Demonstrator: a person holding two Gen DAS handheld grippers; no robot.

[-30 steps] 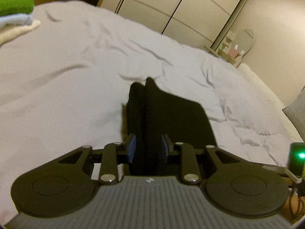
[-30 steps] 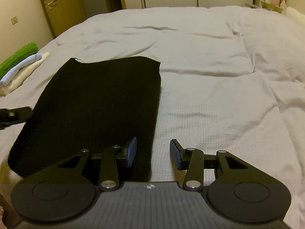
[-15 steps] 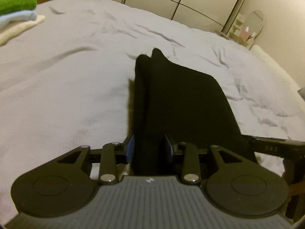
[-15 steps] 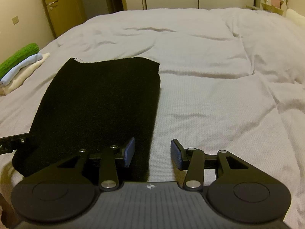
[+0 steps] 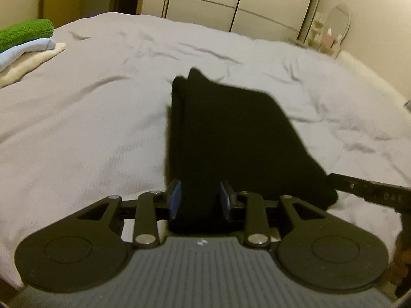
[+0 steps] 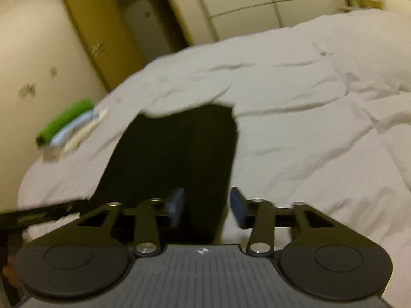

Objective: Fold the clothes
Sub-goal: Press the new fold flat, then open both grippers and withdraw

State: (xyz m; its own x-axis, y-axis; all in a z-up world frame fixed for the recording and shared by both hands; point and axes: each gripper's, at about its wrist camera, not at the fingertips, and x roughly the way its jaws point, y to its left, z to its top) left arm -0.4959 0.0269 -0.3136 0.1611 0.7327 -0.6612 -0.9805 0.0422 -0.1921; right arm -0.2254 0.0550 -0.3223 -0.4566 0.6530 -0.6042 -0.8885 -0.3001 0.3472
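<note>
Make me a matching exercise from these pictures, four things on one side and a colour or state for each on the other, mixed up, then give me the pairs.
Things:
1. black garment
2. top item of the folded stack
3. left gripper
4. right gripper

Descriptions:
A. green
B. open, fingers either side of a cloth edge
C. lying on the grey bed cover
D. shut on cloth

Pairs: 1-C, 2-A, 3-D, 4-B
</note>
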